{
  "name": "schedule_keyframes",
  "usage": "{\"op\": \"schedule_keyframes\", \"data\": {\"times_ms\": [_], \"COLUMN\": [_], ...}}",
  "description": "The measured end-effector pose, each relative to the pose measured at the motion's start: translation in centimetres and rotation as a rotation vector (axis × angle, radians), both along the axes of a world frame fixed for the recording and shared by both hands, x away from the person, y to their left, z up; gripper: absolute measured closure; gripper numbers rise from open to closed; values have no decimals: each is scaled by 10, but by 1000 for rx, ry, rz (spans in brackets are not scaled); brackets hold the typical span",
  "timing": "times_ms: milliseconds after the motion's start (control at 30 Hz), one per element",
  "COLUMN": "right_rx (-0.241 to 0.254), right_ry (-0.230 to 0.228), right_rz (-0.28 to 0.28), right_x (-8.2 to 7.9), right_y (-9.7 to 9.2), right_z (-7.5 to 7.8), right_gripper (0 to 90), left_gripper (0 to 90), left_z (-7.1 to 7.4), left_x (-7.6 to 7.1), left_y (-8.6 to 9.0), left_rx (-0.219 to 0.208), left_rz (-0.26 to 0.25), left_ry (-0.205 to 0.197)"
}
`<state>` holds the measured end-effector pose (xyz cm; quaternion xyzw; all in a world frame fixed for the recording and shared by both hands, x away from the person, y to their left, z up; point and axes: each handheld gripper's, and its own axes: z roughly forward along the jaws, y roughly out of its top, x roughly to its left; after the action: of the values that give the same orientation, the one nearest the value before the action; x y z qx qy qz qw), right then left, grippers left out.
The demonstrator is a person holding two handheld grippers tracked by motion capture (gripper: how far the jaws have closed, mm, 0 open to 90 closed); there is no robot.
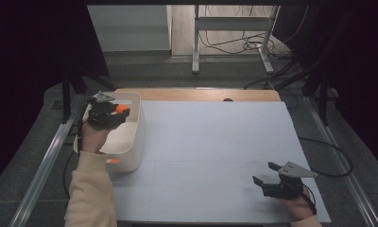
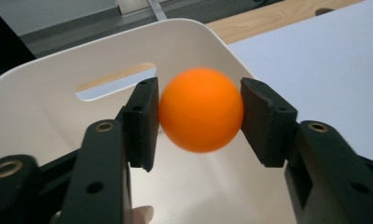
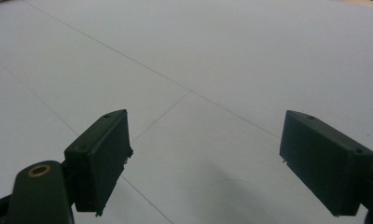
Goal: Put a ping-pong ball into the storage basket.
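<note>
The orange ball point(image 2: 201, 110) sat between the left tool's point(image 2: 198, 116) two black pads, over the open white bin point(image 2: 44, 107); the pads stood just at its sides, and whether they pressed it cannot be told. The right tool point(image 3: 205, 161) hung open and empty above the white counter point(image 3: 222, 56), well apart from the bin.

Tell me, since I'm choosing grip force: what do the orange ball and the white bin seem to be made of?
Orange ball: probably light plastic, matte, smooth and seamless from here. White bin: likely moulded plastic, satin sheen, thin rounded walls with a cut handle slot.
</note>
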<state>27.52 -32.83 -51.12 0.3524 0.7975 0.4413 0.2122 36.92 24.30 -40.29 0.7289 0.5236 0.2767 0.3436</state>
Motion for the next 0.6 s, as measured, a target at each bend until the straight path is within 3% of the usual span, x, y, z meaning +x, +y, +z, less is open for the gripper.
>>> {"op": "schedule_keyframes", "data": {"times_ms": [67, 133, 300, 600], "right_rx": [-1, -2, -2, 8], "right_ry": [2, 2, 0, 3], "right_rz": [0, 1, 1, -6], "right_x": [0, 0, 0, 1], "right_y": [0, 0, 0, -1], "right_z": [0, 0, 0, 0], "right_gripper": [166, 166, 166, 166], "left_gripper": [249, 205, 190, 181], "left_z": [2, 4, 8, 13], "left_x": [0, -2, -6, -14], "left_y": [-3, -4, -5, -11], "left_rx": [36, 24, 2, -102], "left_rz": [36, 27, 8, -88], "left_ry": [-14, -25, -43, -59]}}
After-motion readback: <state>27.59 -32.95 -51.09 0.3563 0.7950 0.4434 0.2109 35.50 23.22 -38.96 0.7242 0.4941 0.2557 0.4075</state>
